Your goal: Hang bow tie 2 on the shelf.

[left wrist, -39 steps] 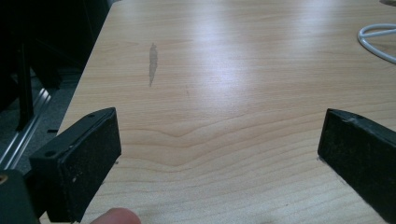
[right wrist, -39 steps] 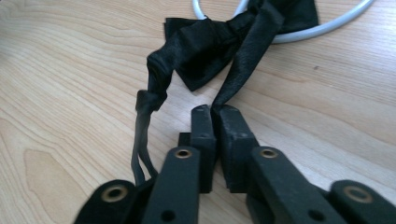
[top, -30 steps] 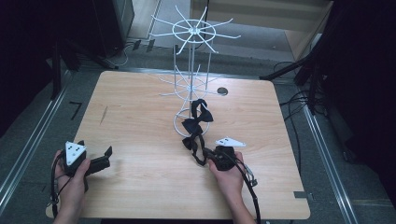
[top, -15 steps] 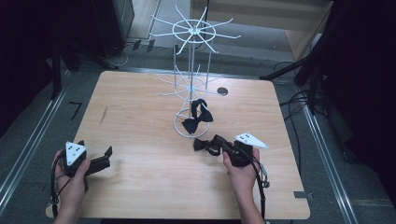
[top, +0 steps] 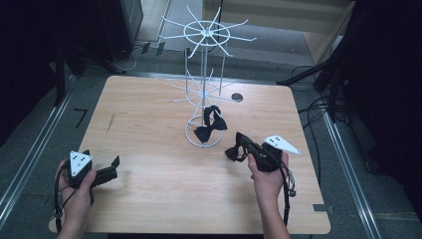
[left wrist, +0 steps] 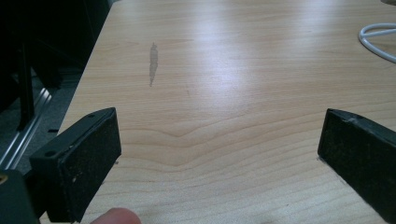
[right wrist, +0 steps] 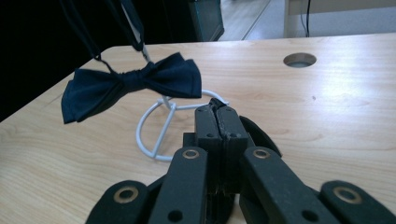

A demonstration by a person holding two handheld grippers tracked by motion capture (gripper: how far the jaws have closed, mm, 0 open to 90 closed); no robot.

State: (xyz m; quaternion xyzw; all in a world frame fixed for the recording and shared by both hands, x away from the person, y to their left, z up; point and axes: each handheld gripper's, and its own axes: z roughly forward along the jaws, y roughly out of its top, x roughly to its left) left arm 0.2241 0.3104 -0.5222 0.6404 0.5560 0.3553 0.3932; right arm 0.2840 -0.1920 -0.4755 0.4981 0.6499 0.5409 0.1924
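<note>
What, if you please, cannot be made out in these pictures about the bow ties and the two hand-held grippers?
- Black fabric bow tie in the right hand-held gripper: the shut jaws hide most of it in the right gripper view; too small in the high view to show where it is pinched.
- Hanging dark bow tie: its strap is cut off by the top edge in the right gripper view.
- Left hand-held gripper: its jaws are cut off by the bottom edge.

A wooden table (top: 149, 129) fills the centre of the high view, with a dark streak (top: 109, 122) at its left and a round hole (top: 237, 97) near its upper edge. Metal rails (top: 30, 154) run down the floor at left and right of the frame. Black cables (top: 313, 107) lie on the floor at upper right.
</note>
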